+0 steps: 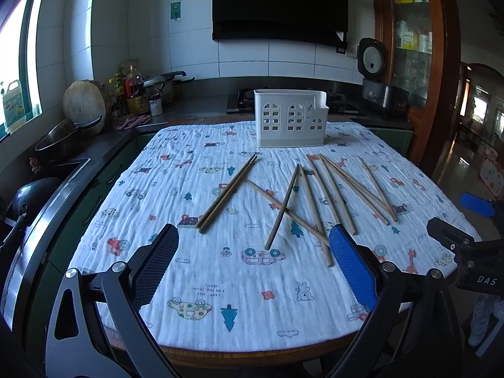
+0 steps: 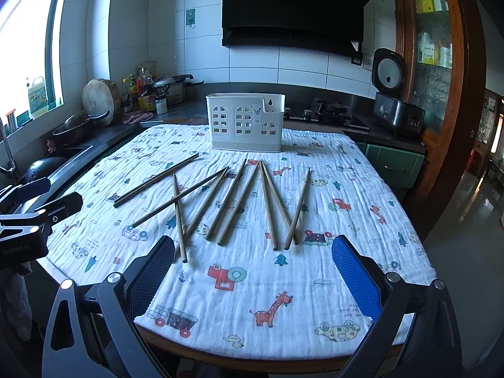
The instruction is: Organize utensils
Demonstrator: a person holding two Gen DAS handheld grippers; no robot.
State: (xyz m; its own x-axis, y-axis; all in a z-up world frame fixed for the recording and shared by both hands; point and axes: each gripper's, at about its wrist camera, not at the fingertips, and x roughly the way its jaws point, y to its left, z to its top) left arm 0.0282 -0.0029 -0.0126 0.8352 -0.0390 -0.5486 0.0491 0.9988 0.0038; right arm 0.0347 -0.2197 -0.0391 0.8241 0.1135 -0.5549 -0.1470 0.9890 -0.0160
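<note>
**Window light, blue cast, heavy fisheye bend**

Daylight pours from the window point(image 1: 19, 63) on the left, blown out to white in both views. The scene carries a cool blue tint. The range hood point(image 2: 296, 9) sinks into featureless black. Wall tiles and cabinet edges curve strongly toward the frame borders. Focus stays sharp on the patterned cloth point(image 2: 252, 283).

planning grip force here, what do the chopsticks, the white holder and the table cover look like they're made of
Chopsticks: likely wood or bamboo, matte brown, thin tapered sticks without shine.
White holder: looks like moulded plastic, smooth, off-white, with window-shaped cutouts and rounded corners.
Table cover: soft crinkled cloth, probably cotton gauze, white with printed cartoon cars, trees and giraffes; fine wrinkles run across it.
</note>
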